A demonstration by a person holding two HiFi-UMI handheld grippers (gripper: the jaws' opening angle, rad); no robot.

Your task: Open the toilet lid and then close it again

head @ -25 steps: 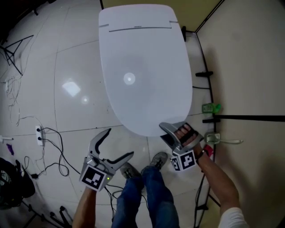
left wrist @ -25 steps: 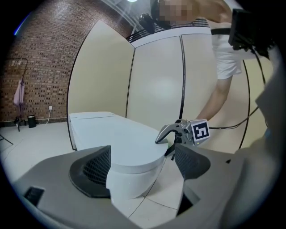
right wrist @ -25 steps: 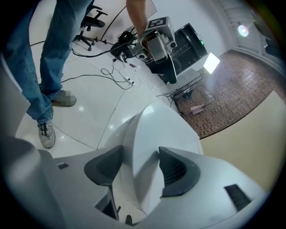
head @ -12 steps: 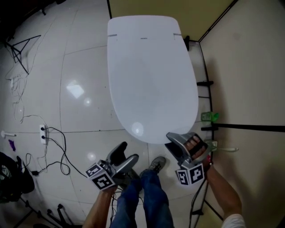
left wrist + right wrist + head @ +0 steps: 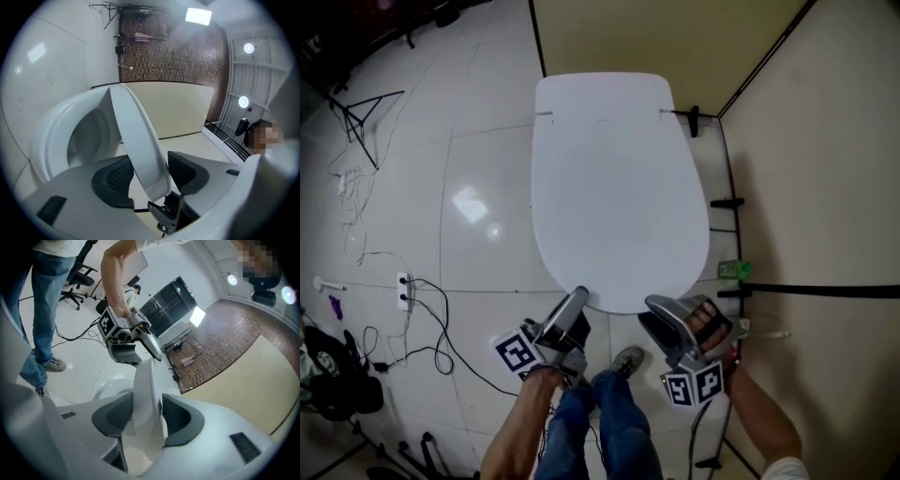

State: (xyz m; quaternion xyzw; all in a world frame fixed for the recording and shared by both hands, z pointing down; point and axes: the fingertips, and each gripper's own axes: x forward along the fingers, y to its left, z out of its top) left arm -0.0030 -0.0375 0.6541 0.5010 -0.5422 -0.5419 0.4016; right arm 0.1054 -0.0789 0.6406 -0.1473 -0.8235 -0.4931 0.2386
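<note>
Though squared behind, oval lid [image 5: 619, 187], glossy white

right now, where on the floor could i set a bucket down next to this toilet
Free: the bare white tiles left of the toilet lid, up to the power strip. Crowded: cables lower left, and the narrow strip right of the lid, with black brackets and a green item.

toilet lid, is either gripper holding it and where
Both: the left gripper and right gripper are closing on the front edge of the toilet lid.
</note>
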